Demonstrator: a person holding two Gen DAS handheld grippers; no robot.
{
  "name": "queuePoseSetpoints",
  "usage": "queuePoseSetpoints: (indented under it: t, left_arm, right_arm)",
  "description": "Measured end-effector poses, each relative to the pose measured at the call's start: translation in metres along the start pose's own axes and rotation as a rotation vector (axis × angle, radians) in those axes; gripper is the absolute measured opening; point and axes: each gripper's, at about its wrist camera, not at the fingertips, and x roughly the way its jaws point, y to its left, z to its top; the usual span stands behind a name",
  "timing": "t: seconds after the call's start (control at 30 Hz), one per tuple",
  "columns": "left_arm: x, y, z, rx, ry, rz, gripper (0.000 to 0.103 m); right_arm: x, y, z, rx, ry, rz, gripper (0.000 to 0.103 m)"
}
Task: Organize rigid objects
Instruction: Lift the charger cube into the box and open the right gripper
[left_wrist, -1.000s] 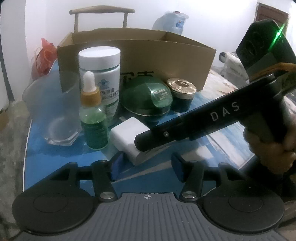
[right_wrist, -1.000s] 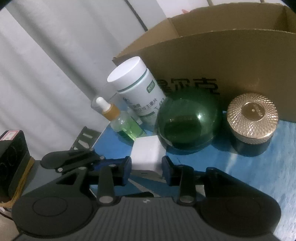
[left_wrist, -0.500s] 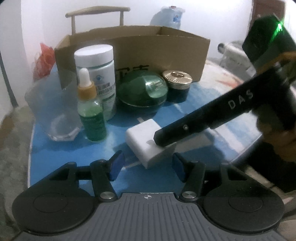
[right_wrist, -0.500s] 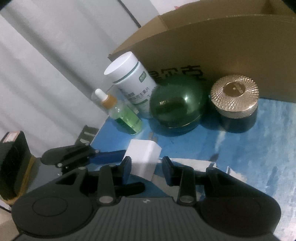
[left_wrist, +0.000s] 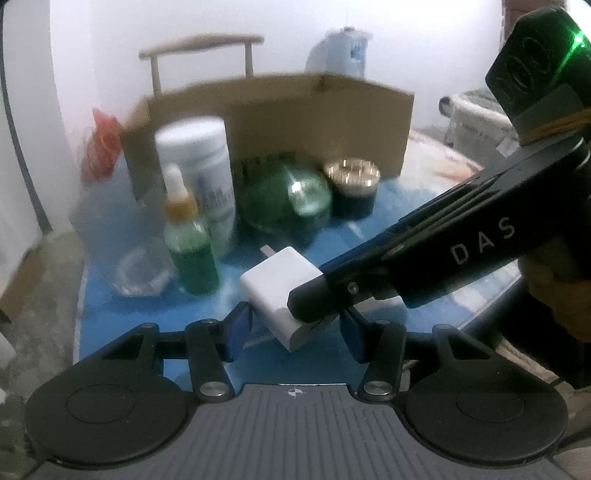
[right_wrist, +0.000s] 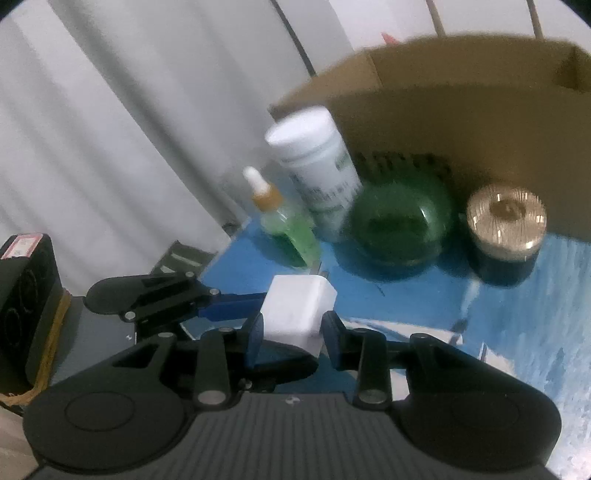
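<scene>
My right gripper is shut on a white charger cube and holds it above the blue table. In the left wrist view the charger hangs from the right gripper's black finger. My left gripper is open, its blue pads either side of the charger and apart from it. Behind stand a green dropper bottle, a white pill bottle, a round green jar, a gold-lidded jar and an open cardboard box.
A clear glass cup stands left of the dropper bottle near the table's left edge. A wooden chair back and a water jug are behind the box. Grey curtains hang at the left in the right wrist view.
The right gripper has pulled the charger back from the jars and lifted it toward the left gripper. Both cameras have drawn back and the views are blurred.
</scene>
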Motion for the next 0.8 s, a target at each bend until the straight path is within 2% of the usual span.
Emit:
queuePoseSetpoints:
  t: [0.13,0.23,0.33,0.43,0.57,0.67,0.8]
  left_arm:
    - [-0.022,-0.005,0.017,0.034,-0.073,0.044,0.052]
    - [-0.036,-0.005,0.044,0.070,-0.137,0.075,0.052]
    - [-0.041,-0.004,0.079,0.107,-0.180,0.101,0.052]
    - [-0.032,0.000,0.120,0.148,-0.184,0.120,0.052]
    - [0.001,0.019,0.170,0.135,-0.104,0.099,0.052]
    - [0.042,0.047,0.207,0.060,0.029,0.025,0.052]
    - [0.108,0.081,0.236,-0.052,0.202,-0.044,0.052]
  right_arm:
    - [-0.025,0.020,0.012,-0.063,-0.074,-0.010,0.039]
    - [-0.046,0.033,0.030,-0.121,-0.155,-0.023,0.039]
    - [-0.064,0.039,0.054,-0.173,-0.224,-0.048,0.039]
    - [-0.075,0.036,0.087,-0.208,-0.260,-0.081,0.039]
    - [-0.065,0.009,0.146,-0.164,-0.206,-0.079,0.039]
    - [-0.045,-0.023,0.185,-0.102,-0.126,-0.078,0.039]
    - [-0.003,-0.078,0.230,0.028,0.004,-0.061,0.038]
